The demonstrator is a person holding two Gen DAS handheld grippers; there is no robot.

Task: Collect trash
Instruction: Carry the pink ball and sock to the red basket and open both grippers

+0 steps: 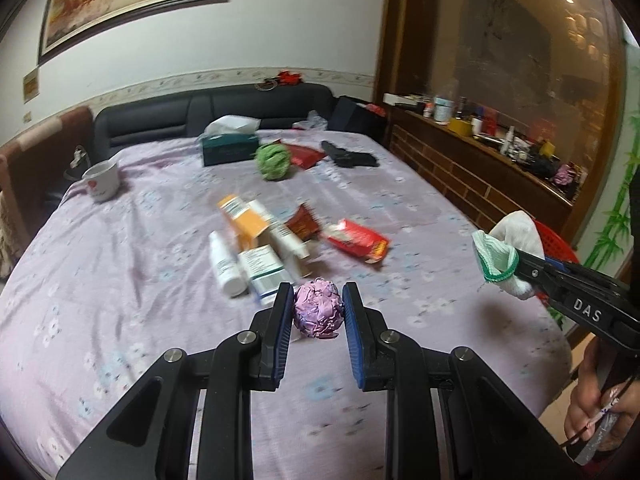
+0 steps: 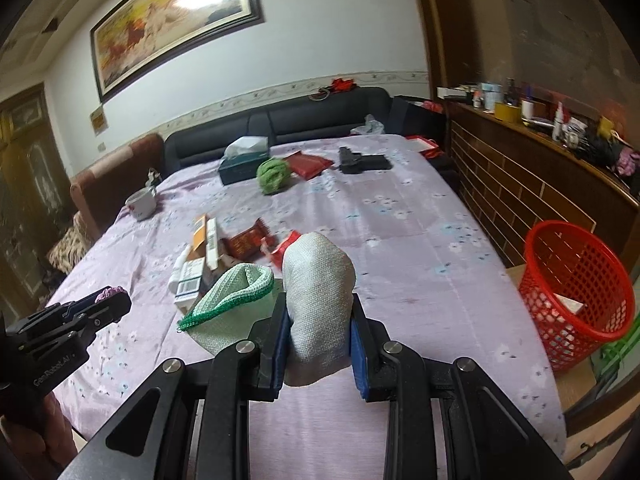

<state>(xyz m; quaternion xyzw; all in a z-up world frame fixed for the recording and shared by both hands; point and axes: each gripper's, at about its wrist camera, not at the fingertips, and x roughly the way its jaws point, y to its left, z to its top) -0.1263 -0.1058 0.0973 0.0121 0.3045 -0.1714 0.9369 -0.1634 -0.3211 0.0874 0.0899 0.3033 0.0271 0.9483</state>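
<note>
Over the bed (image 1: 120,300), in the left wrist view, the left gripper (image 1: 318,312) holds a crumpled purple ball (image 1: 318,309) between its blue pads, lifted a little above the sheet. Just beyond lie boxes (image 1: 256,248) and red wrappers (image 1: 356,242), with a green ball (image 1: 273,161), a tissue box (image 1: 229,148) and a mug (image 1: 102,181) farther up the bed. At the right edge the right gripper (image 1: 516,266) comes into view, clamped on a white sock (image 1: 510,248) with a green cuff, and a sliver of the red basket (image 1: 558,242) shows behind it.

From the right wrist view, the right gripper (image 2: 318,334) is closed around the sock (image 2: 318,300), whose length runs forward along the fingers while the cuff flops left. The basket (image 2: 576,284) stands off the bed's right side, near this gripper and open at the top, with something pale already inside. The left gripper (image 2: 104,304) sits far left with the purple ball (image 2: 110,293) just showing in its jaws.

My guess is that the sock goes in first: the basket lies to the right and slightly ahead, so the right hand is nearer, while the left must cross the bed's width.
</note>
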